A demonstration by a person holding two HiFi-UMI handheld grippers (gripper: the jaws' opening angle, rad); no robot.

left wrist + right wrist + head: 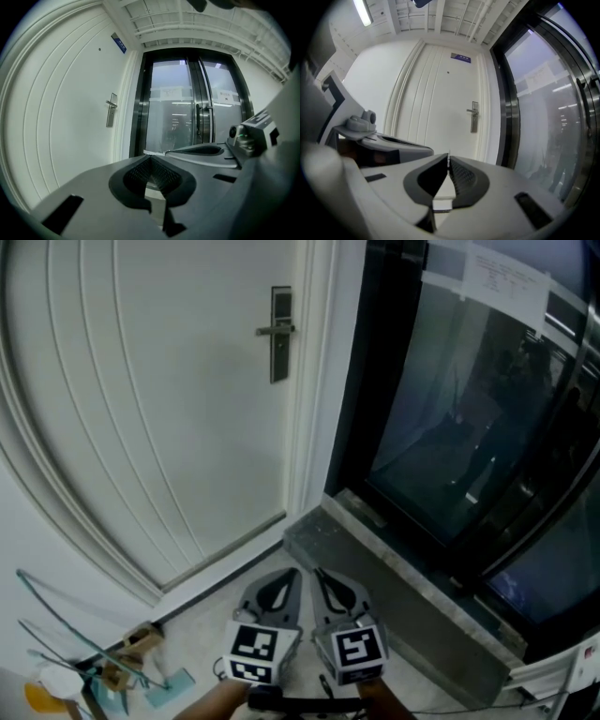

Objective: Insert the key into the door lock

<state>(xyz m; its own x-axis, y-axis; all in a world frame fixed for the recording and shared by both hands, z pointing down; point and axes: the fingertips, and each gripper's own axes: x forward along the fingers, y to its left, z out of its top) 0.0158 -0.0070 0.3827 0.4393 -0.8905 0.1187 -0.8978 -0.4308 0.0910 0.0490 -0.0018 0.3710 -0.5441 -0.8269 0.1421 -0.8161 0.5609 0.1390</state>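
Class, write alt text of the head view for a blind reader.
The left gripper and right gripper, jaws together, point side by side toward a closed white door whose lever handle is well ahead, beside dark glass doors.

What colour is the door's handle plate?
Dull silver-grey handle plate, darker at the top, on a white door. Head view shows it best.

pale floor (202, 632), litter (105, 664) at left
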